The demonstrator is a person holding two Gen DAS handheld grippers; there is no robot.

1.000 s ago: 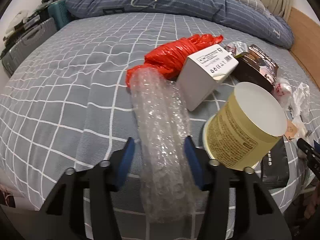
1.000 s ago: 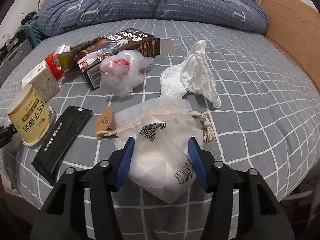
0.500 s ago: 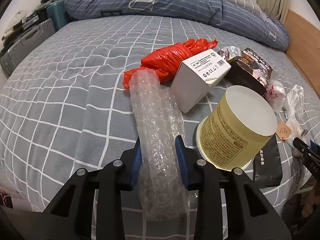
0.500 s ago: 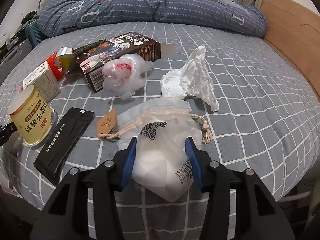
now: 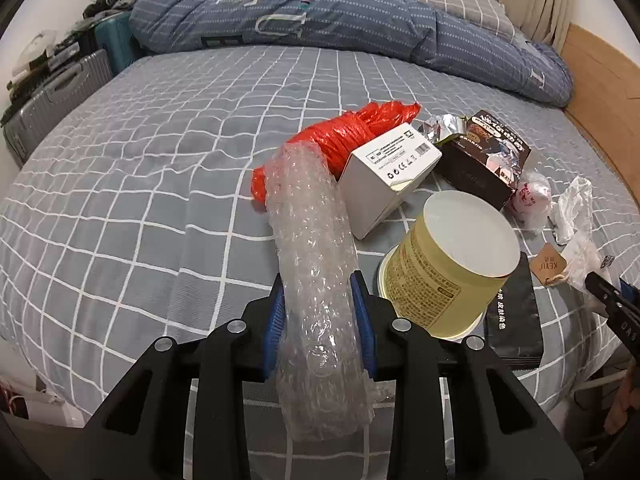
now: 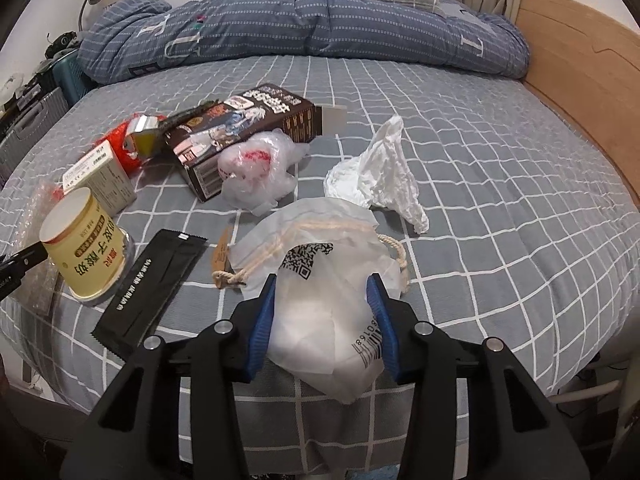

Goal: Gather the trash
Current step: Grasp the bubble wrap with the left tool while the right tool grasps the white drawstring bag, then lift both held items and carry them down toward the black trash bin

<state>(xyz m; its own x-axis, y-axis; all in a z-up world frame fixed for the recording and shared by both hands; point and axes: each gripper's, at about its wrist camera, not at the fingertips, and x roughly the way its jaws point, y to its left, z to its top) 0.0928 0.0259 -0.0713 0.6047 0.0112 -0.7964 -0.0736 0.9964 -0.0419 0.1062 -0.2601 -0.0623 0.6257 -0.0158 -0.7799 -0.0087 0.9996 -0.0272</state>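
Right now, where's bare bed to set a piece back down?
Free: the checked sheet left of the bubble wrap roll, up to the folded duvet; also right of the crumpled tissue, toward the wooden bed frame. Crowded: between red bag and tissue.

Soft, even indoor light is falling across the bed [image 5: 160, 152], casting only faint shadows. Fisheye distortion is bending the checked lines near the edges, and dark vignetting is rounding every corner. Both views are staying sharp; the bubble wrap roll [image 5: 316, 264] is glinting slightly.

Both tongs [image 5: 319, 320] [image 6: 323, 322] are black with ribbed blue pads [image 5: 273, 322] and silver screws [image 5: 236, 325].
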